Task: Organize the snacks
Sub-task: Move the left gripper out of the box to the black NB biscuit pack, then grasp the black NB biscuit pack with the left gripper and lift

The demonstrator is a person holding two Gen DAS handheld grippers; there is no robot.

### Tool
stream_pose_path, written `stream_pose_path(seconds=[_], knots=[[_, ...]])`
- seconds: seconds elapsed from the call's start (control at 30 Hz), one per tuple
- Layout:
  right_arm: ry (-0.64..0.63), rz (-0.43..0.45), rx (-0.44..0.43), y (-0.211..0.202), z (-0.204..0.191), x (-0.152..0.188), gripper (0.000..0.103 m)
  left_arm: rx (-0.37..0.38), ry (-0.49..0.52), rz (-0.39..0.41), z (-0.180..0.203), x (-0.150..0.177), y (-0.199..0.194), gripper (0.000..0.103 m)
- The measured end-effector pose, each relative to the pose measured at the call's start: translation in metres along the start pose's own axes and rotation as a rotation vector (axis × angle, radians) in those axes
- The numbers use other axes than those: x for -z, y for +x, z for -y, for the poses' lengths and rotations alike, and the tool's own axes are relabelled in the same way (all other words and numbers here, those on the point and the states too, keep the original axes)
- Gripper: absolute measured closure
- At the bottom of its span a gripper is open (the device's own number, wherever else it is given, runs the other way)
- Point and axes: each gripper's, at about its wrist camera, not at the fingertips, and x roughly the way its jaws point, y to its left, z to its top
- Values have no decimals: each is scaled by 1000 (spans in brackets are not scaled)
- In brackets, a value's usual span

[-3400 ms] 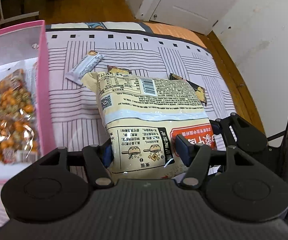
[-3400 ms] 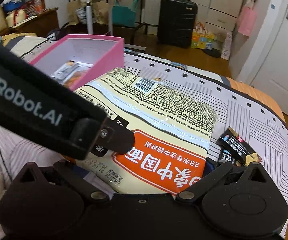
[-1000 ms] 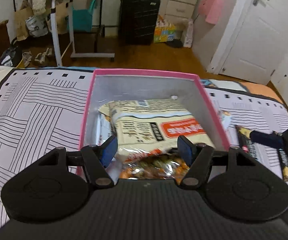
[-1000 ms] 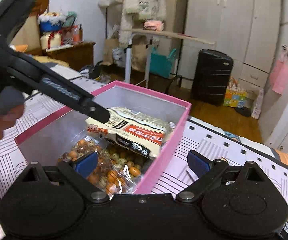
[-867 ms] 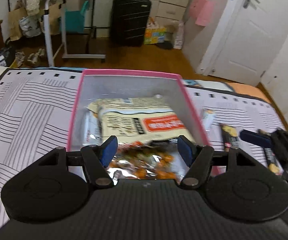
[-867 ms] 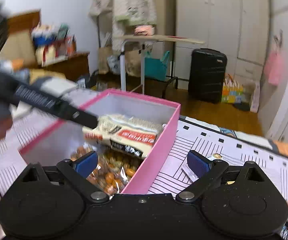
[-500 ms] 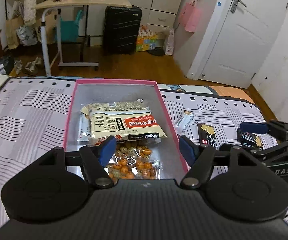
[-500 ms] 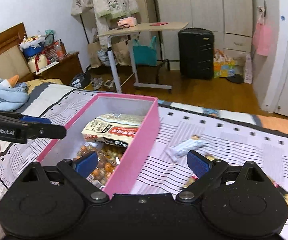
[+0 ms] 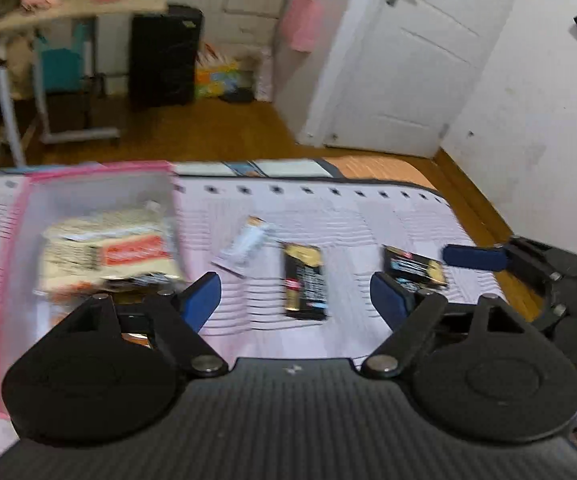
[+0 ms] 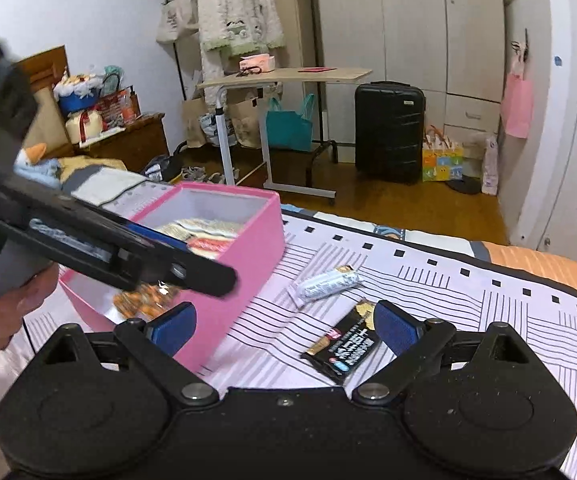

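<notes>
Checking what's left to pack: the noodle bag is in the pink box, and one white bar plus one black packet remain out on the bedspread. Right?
Not quite: two black packets remain out, not one. The left wrist view shows one black packet and a second black packet on the bedspread, beside the white bar. The noodle bag is in the pink box.

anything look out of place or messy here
Three snacks lie outside the pink box, scattered at different angles on the striped bedspread: a pale wrapped bar and two black packets. Nothing looks spilled or torn.
</notes>
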Motion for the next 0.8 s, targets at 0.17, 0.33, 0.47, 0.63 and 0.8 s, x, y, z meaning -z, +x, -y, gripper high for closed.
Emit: stream_pose_path(seconds=[0.17, 0.33, 0.47, 0.63, 0.8], knots=[[-14, -48, -2, 55, 19, 29, 13, -9, 29, -88, 16, 4, 64, 37], [57, -40, 34, 107, 38, 52, 19, -13, -9, -142, 15, 7, 126, 44], [129, -53, 60, 133, 49, 61, 20, -72, -35, -164, 11, 10, 170, 49], [109, -35, 69, 145, 41, 68, 17, -115, -95, -189, -3, 16, 206, 50], [-7, -49, 129, 148, 26, 74, 18, -24, -176, -225, -15, 24, 215, 53]])
